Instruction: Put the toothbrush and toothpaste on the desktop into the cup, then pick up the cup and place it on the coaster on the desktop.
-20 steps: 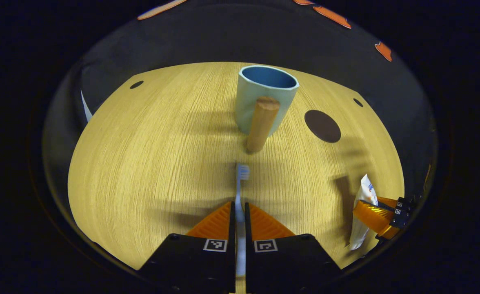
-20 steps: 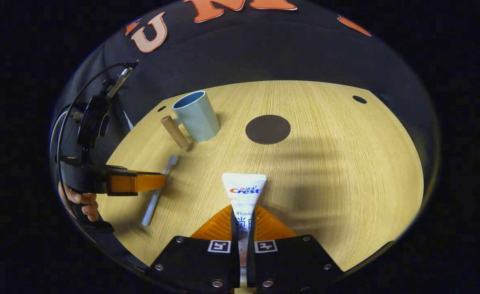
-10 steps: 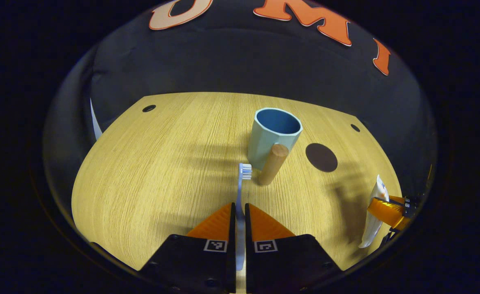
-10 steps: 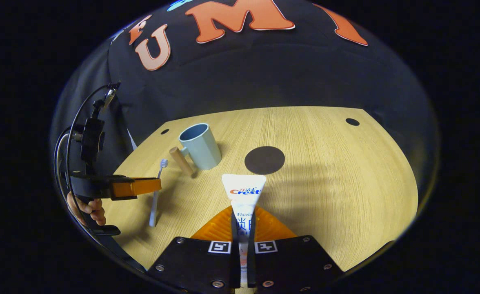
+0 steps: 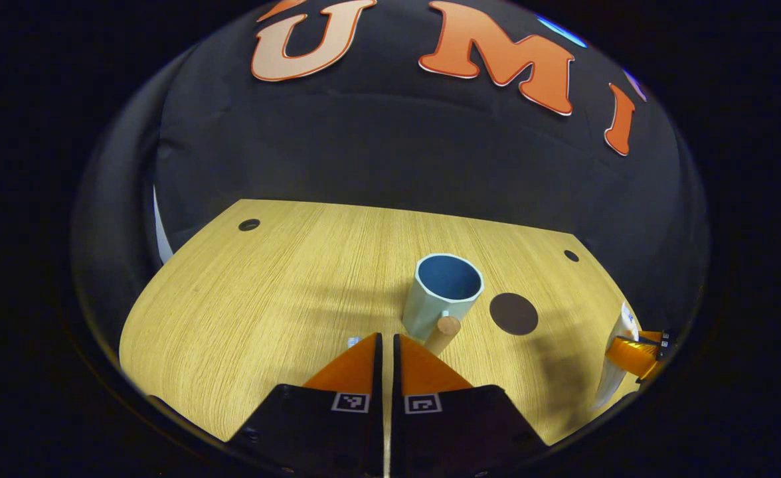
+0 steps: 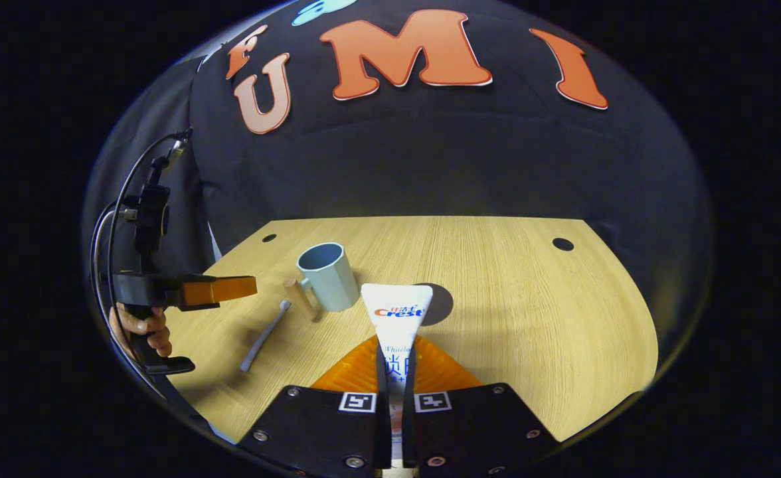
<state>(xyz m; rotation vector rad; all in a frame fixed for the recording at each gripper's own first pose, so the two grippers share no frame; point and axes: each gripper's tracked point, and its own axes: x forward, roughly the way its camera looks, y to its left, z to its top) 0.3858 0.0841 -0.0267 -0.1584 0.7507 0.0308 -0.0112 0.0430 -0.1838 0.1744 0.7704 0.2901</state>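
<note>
Left gripper (image 5: pixel 385 340) is held closed on nothing, raised beside the cup (image 6: pixel 326 285). The toothbrush (image 6: pixel 264 335) lies flat just beside the cup's handle. The jaws should be opened and lowered squarely across its stem. The toothpaste (image 6: pixel 396 309) is clamped in the right gripper (image 6: pixel 396 358), near the cup.
</note>
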